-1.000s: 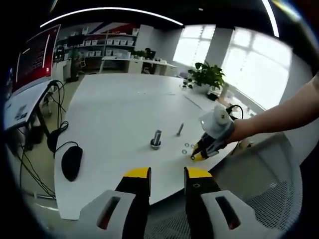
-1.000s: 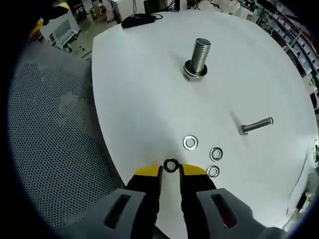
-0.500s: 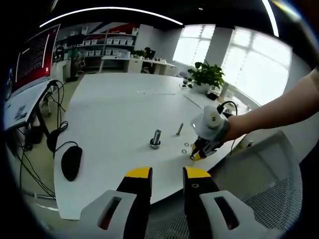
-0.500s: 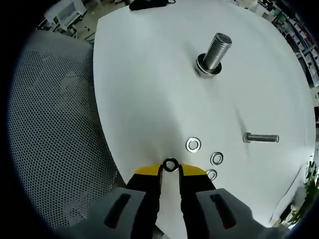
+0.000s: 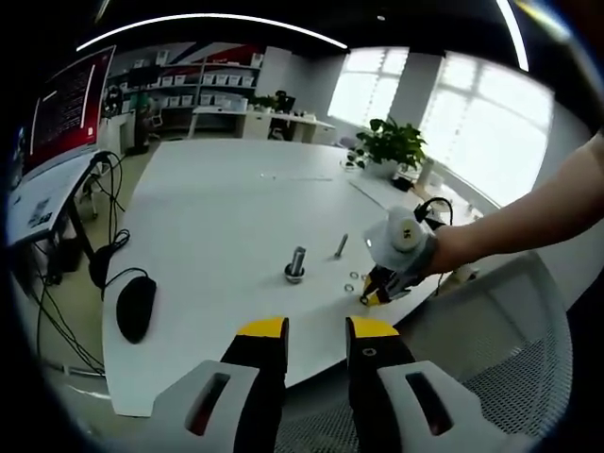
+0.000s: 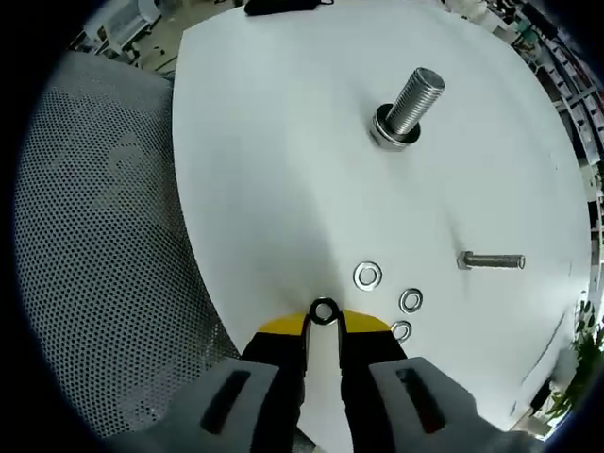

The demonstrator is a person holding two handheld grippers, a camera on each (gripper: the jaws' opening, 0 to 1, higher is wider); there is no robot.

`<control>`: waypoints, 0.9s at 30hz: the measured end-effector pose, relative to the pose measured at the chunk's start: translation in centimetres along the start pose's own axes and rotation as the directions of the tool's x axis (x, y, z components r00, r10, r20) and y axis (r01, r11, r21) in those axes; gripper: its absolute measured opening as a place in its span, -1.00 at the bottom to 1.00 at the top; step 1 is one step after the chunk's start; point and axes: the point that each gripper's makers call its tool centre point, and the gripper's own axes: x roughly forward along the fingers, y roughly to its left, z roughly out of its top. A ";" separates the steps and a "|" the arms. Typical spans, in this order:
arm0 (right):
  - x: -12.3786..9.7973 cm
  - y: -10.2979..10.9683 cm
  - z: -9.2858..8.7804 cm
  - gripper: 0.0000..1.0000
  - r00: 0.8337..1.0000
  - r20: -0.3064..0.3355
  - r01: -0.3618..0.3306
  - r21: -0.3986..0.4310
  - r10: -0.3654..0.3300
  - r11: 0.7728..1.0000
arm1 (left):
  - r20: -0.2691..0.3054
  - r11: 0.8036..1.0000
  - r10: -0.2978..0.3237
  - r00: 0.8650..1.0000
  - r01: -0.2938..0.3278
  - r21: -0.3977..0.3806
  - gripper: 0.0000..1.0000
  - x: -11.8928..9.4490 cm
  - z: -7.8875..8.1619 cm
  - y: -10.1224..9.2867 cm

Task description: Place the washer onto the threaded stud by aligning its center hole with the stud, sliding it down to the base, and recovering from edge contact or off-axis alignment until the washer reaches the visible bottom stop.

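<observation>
In the right gripper view, the right gripper (image 6: 323,326) is low over the near edge of the white table (image 6: 283,170), and its yellow-tipped jaws are clenched on a dark washer (image 6: 323,312), which stands between the tips. The table edge runs just under the jaws, and beside it the grey mesh seat of a chair (image 6: 94,264) takes all the left side. Three loose washers lie near the tips: one bigger washer (image 6: 367,276) just ahead and two small washers (image 6: 409,302) to the right; the lower one is partly hidden by the jaw. Farther on, the threaded stud (image 6: 411,104) stands upright on its base, with bare table all around it. A second bolt (image 6: 491,261) lies flat, apart from the stud, nearer the far edge.

In the left gripper view, the left gripper (image 5: 316,340) hangs off the table edge, its jaws parted with nothing between them. The stud (image 5: 296,263) is small here and its base is hard to make out. A person's arm (image 5: 528,222) is cut off by the picture border. A black mouse (image 5: 137,308) lies near the left edge.
</observation>
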 end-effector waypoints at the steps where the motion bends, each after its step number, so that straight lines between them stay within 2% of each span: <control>1: -0.2 0.0 -0.6 -0.93 1.000 0.000 0.009 0.039 -0.009 0.999 | 0.000 1.000 -0.001 1.000 0.001 0.001 -0.56 0.0 0.0 0.0; 2: -0.2 0.1 -0.6 -0.93 1.000 0.007 -0.006 0.034 0.006 0.999 | -0.003 1.000 -0.001 1.000 0.001 0.001 -0.56 0.0 -0.1 0.0; 3: 0.0 0.1 -0.5 -0.93 0.999 0.036 -0.018 0.096 0.015 0.995 | -0.003 1.000 -0.001 1.000 0.001 0.001 -0.56 0.0 -0.1 0.0; 5: 0.0 0.1 -0.5 -0.93 0.998 0.052 -0.031 0.165 0.023 0.986 | -0.001 1.000 0.000 1.000 0.000 0.000 -0.56 0.0 0.0 0.0; 12: -0.2 0.3 -0.4 -0.92 0.998 0.065 -0.016 0.115 0.008 0.993 | -0.003 1.000 -0.001 1.000 0.001 0.000 -0.56 0.0 -0.1 0.0; 21: -0.3 0.0 -0.6 -0.92 0.989 0.146 -0.039 0.182 0.012 0.983 | -0.006 1.000 -0.001 1.000 0.001 -0.002 -0.56 0.0 -0.1 0.0; 27: -0.4 0.1 -0.6 -0.85 0.984 0.177 -0.063 0.241 0.020 0.969 | -0.006 1.000 0.003 1.000 -0.003 -0.004 -0.56 0.0 -0.1 0.1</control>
